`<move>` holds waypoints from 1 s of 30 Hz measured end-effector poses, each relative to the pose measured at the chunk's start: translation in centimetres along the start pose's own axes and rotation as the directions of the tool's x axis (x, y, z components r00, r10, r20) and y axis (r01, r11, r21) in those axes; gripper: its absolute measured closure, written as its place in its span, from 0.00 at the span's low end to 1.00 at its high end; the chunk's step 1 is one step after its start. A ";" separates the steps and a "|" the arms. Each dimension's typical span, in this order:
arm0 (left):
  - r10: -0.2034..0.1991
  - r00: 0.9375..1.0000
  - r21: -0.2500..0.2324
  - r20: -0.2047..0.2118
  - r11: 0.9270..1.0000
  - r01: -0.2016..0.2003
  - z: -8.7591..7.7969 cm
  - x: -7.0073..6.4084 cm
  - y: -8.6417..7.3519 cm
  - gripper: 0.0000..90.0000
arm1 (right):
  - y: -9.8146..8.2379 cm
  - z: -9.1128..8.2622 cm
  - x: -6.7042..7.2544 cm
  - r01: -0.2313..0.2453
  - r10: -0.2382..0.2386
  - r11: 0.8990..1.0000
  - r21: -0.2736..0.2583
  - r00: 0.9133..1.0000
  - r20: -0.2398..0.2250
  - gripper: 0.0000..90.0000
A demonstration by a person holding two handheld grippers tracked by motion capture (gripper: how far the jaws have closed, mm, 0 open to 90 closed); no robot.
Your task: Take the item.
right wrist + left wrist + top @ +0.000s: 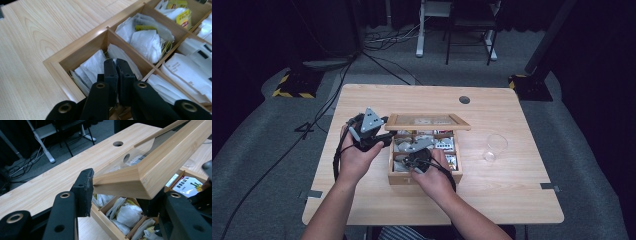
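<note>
Both jaws grasp: left gripper (115,192) the lid (160,162) corner, right gripper (116,65) (clenched) a sachet (96,65).

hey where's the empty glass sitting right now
In the high view the glass stands upright on the table, just right of the wooden tea box, apart from it and from both grippers.

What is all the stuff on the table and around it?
Wooden box: one, light wood, table middle, compartments inside.
Lid: one, wood frame with clear pane, raised.
Tea bags: many, mostly white, some yellow, in the compartments.
Glass: one, clear, right of the box.
Table: one, light wood.
Left gripper: black, shut on the lid's corner.
Right gripper: black, shut, in a corner compartment among the tea bags.
</note>
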State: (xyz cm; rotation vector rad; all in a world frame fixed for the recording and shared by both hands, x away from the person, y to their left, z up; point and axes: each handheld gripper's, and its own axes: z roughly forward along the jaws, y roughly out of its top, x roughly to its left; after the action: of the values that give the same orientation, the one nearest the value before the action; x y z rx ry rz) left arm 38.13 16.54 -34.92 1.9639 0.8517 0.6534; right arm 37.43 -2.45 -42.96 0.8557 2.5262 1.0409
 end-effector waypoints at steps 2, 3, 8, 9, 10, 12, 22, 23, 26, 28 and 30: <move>0.000 1.000 0.000 0.000 1.000 0.000 0.0 0.0 0.0 0.57 | 0.2 -0.5 -0.1 0.006 -0.006 1.000 -0.015 1.000 0.004 0.98; 0.000 1.000 0.000 0.000 1.000 0.000 0.0 0.0 0.0 0.57 | 0.2 -0.7 -0.1 0.004 -0.004 1.000 -0.021 1.000 0.003 0.98; 0.001 1.000 0.000 0.001 1.000 -0.001 0.0 0.0 0.0 0.57 | 0.5 -2.0 -0.2 -0.019 0.017 0.997 -0.076 0.999 -0.029 0.99; 0.001 1.000 0.000 0.001 1.000 -0.001 0.0 0.0 0.0 0.57 | 0.6 -2.3 -0.3 -0.020 0.017 0.996 -0.090 0.999 -0.042 0.99; 0.001 1.000 0.000 0.001 1.000 -0.001 0.0 0.0 0.0 0.57 | 0.6 -2.5 -0.4 -0.026 0.021 0.994 -0.105 0.998 -0.051 0.99; 0.001 1.000 0.000 0.000 1.000 -0.001 0.0 0.0 0.0 0.57 | 0.6 -3.1 -0.5 -0.042 0.032 0.990 -0.134 0.997 -0.077 0.99; 0.002 1.000 0.003 -0.005 1.000 -0.002 0.1 -0.1 0.0 0.57 | 0.4 -5.1 -1.5 -0.092 0.071 0.973 -0.211 0.992 -0.106 0.99; 0.003 1.000 0.004 -0.005 1.000 -0.003 0.1 0.0 0.0 0.57 | 0.4 -5.2 -1.6 -0.095 0.073 0.972 -0.213 0.991 -0.109 0.99; 0.005 1.000 0.004 -0.005 1.000 -0.005 0.1 0.0 0.0 0.57 | 0.3 -5.7 -2.0 -0.104 0.079 0.968 -0.230 0.990 -0.113 0.99; 0.005 1.000 0.004 -0.004 1.000 -0.005 0.1 0.0 0.0 0.57 | 0.3 -6.0 -2.2 -0.110 0.085 0.965 -0.239 0.990 -0.113 0.99; 0.004 1.000 0.005 -0.004 1.000 -0.004 0.1 0.0 0.0 0.57 | 0.3 -6.4 -2.4 -0.111 0.086 0.963 -0.246 0.990 -0.111 0.99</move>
State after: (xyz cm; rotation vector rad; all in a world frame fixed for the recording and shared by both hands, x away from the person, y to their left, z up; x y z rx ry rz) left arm 38.19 16.48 -34.97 1.9698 0.8521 0.6586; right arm 36.48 -7.26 -38.21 0.8829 2.3790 1.4327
